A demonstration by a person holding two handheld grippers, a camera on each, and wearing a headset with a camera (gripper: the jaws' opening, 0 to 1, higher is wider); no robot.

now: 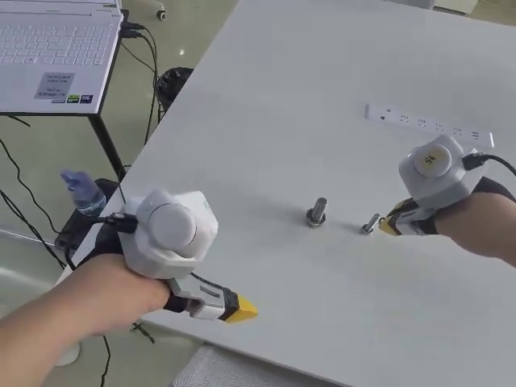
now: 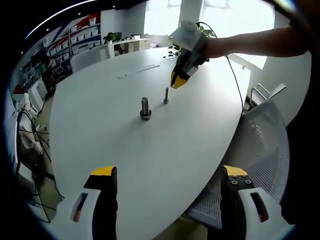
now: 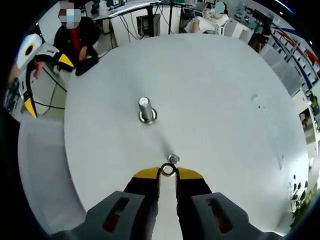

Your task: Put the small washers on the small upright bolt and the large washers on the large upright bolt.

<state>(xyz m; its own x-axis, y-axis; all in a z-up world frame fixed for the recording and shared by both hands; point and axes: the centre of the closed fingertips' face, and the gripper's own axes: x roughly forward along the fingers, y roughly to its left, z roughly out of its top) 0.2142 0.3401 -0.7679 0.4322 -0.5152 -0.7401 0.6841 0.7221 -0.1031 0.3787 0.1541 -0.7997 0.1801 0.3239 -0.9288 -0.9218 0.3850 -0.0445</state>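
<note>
A large upright bolt (image 1: 317,212) (image 2: 145,107) (image 3: 146,110) stands mid-table with a washer around its base. To its right is the small upright bolt (image 1: 370,224) (image 2: 166,95) (image 3: 173,159). My right gripper (image 1: 387,226) (image 3: 168,172) (image 2: 178,80) is shut on a small washer (image 3: 168,170), held just short of the small bolt's top. My left gripper (image 1: 234,308) (image 2: 169,172) (image 3: 47,82) hovers at the table's near edge, open, with nothing between its yellow-tipped fingers.
The white table (image 1: 282,121) carries a power strip (image 1: 427,125) at the back right. A laptop (image 1: 56,48) on a stand and a water bottle (image 1: 83,192) sit left of the table. A mesh chair (image 2: 260,150) stands at the near edge.
</note>
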